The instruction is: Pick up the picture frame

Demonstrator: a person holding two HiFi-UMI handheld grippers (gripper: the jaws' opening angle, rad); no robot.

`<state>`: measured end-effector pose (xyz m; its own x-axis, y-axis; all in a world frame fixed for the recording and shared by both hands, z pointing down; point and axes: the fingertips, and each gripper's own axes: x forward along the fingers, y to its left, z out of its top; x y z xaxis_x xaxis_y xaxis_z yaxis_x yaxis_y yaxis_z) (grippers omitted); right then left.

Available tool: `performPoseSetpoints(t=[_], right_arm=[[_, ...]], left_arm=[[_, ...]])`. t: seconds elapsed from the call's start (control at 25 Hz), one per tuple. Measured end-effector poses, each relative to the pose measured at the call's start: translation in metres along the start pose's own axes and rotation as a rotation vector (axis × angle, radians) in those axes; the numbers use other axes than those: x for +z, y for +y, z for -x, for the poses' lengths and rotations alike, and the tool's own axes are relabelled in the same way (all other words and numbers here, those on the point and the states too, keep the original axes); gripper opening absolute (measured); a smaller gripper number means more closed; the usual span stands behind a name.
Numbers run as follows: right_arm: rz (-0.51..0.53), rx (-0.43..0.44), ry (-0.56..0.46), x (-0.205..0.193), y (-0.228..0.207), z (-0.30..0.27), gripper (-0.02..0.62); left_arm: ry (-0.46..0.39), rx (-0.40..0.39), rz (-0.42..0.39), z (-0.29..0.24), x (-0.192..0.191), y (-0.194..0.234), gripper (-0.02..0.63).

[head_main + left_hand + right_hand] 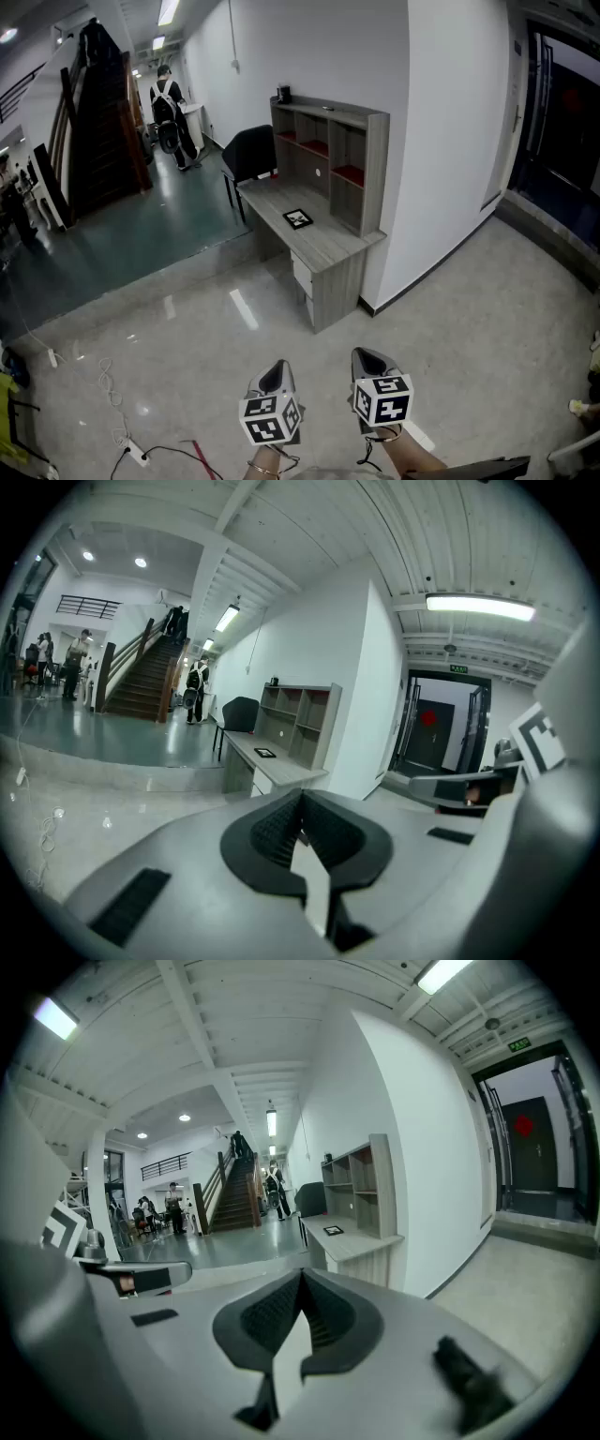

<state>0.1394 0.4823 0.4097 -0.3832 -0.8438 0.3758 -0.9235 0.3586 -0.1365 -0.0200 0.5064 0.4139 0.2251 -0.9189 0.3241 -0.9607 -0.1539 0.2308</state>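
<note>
A small black picture frame (pixel 298 218) lies flat on the grey wooden desk (pixel 330 246) against the white wall, well ahead of me. It shows small in the left gripper view (pixel 265 753) and in the right gripper view (pixel 333 1231). My left gripper (pixel 275 372) and right gripper (pixel 367 357) hang side by side low over the floor, far short of the desk. Both are shut, jaw tips meeting, with nothing between them. In their own views the left gripper (pixel 301 803) and right gripper (pixel 301 1282) point toward the desk.
A shelf hutch (pixel 330 155) stands on the desk's back and a black chair (pixel 248 155) at its far end. A step edge (pixel 141 277) leads up to a darker floor with a staircase (pixel 98 122) and a person (pixel 169 117). Cables and a power strip (pixel 131 450) lie at the lower left.
</note>
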Motion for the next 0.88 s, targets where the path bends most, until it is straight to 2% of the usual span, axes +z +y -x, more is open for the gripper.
performPoseSetpoints(t=[0.32,0.6,0.88], right_arm=[[0.001,-0.001,-0.001,-0.001,0.022,-0.002,0.031],[-0.058,0.010,-0.007,-0.005,0.034,-0.007,0.032],[-0.094,-0.028,0.038,-0.024,0.022,-0.013,0.032]], left_arm=[[0.000,0.003,0.002,0.008,0.001,0.018,0.014],[-0.002,0.002,0.024,0.009,-0.003,0.036,0.014],[0.037,0.003,0.024,0.003,-0.019,0.041,0.014]])
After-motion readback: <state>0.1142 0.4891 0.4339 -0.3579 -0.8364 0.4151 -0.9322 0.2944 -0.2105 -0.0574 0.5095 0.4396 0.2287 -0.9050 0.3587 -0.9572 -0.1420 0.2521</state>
